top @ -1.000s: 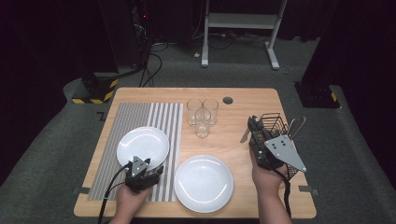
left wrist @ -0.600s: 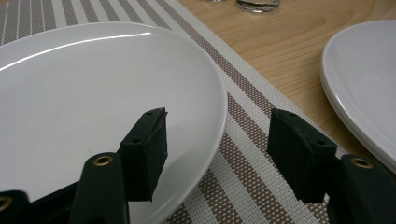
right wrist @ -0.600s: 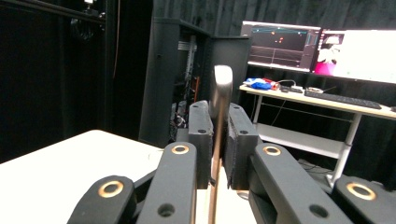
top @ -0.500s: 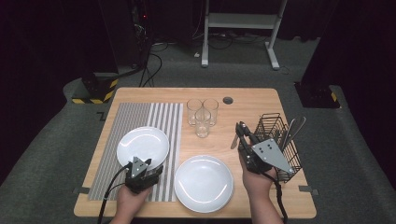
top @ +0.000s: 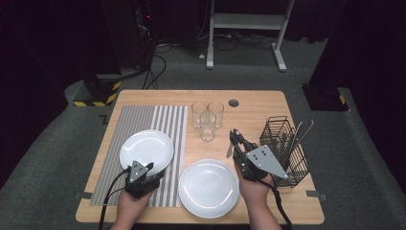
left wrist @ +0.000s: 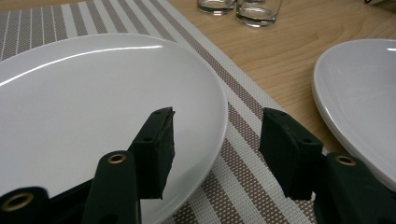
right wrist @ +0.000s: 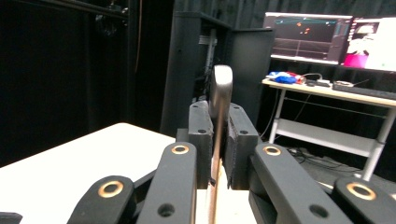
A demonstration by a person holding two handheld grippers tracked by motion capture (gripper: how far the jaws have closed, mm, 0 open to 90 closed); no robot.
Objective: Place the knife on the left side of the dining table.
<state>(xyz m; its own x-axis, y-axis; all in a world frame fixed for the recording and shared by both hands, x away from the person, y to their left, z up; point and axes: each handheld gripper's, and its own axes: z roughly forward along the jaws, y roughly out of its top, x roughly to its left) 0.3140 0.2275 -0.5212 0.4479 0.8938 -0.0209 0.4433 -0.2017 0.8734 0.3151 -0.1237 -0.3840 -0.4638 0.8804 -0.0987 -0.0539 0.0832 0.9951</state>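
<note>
A white plate (top: 146,148) lies on the striped placemat (top: 139,120), and my left gripper (top: 146,167) sits at its near rim. In the left gripper view one pad (left wrist: 156,149) hangs over the plate (left wrist: 93,93) and the other over the mat, with the rim between them untouched. These jaws have just been closing. My right gripper (top: 234,135) is shut on a metal piece of cutlery (right wrist: 220,93), which stands upright between its pads. From above, the cutlery (top: 229,149) hangs just left of the wire basket (top: 285,143).
A second white plate (top: 209,188) lies on the bare wood at the front centre. Three glasses (top: 207,117) stand clustered behind it. The wire basket holds more utensils (top: 299,134) at the table's right edge. A small dark hole (top: 233,102) marks the far side.
My right gripper has moved left and nearer, away from the basket, carrying the cutlery. The left hand has stayed at the plate's rim.
</note>
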